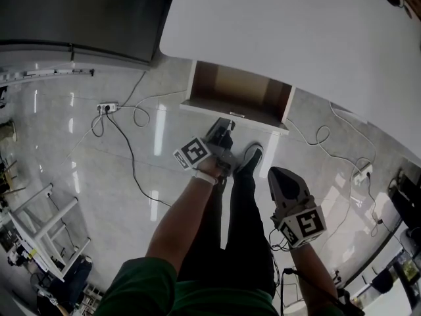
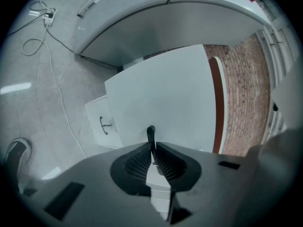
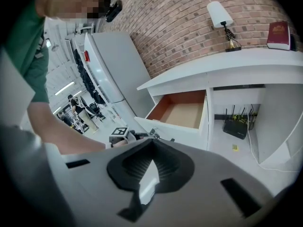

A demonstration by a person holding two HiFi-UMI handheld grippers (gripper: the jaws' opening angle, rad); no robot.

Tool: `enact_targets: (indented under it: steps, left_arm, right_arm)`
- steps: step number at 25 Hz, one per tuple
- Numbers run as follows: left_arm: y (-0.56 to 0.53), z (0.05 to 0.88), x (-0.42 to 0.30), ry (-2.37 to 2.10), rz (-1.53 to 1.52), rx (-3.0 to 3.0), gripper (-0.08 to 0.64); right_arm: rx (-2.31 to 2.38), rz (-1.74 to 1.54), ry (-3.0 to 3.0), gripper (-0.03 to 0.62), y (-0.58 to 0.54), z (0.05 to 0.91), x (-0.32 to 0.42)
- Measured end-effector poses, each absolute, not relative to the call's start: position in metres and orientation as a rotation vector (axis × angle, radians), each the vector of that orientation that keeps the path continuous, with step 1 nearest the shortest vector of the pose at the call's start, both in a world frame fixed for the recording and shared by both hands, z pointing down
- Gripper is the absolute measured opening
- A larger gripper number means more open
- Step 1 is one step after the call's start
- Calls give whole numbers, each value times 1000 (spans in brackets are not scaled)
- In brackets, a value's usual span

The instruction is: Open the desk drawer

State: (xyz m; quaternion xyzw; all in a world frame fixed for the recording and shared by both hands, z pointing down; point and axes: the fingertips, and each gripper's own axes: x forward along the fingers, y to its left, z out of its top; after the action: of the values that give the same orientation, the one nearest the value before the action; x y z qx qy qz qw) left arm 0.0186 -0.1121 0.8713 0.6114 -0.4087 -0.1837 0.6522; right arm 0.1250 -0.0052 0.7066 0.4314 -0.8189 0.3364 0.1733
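Desk [image 1: 296, 31]: 1, white top. Drawer [image 1: 240, 87]: 1, directly under desk edge, pulled out, brown inside, nothing seen in it. White front faces the person.

L gripper [image 1: 226, 126]: at drawer front, arm stretched fwd. Jaws closed tight on 1 thin dark handle [image 2: 150, 132], which sticks out just past the pads. Below the drawer, a 2nd white panel w/ its own small handle [image 2: 105, 124], untouched.

R gripper [image 3: 151, 144]: held back, well apart from drawer, approx. beside the person's leg in head view. Jaws together, tips meeting, nothing betw. them.

On desk top (R gripper view): 1 lamp [image 3: 218, 12], 1 red book [image 3: 278, 34], near each other by the brick wall. In the knee space: 1 black router [image 3: 235, 126] w/ cables.

Floor: 2 power strips, one at left [image 1: 107, 107], one at right [image 1: 364, 171], each w/ loose cable. 1 shoe [image 1: 250, 157] just in front of drawer.
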Motion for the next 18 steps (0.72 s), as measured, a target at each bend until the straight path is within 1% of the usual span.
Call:
enact_targets:
  steps: [14, 18]
  left_arm:
    - [-98, 928, 13, -1012, -351, 1291, 28]
    - [-99, 931, 13, -1016, -378, 1283, 26]
  right_arm:
    - [1189, 997, -2302, 2, -6, 728, 124]
    - [1185, 988, -2315, 2, -14, 729, 123]
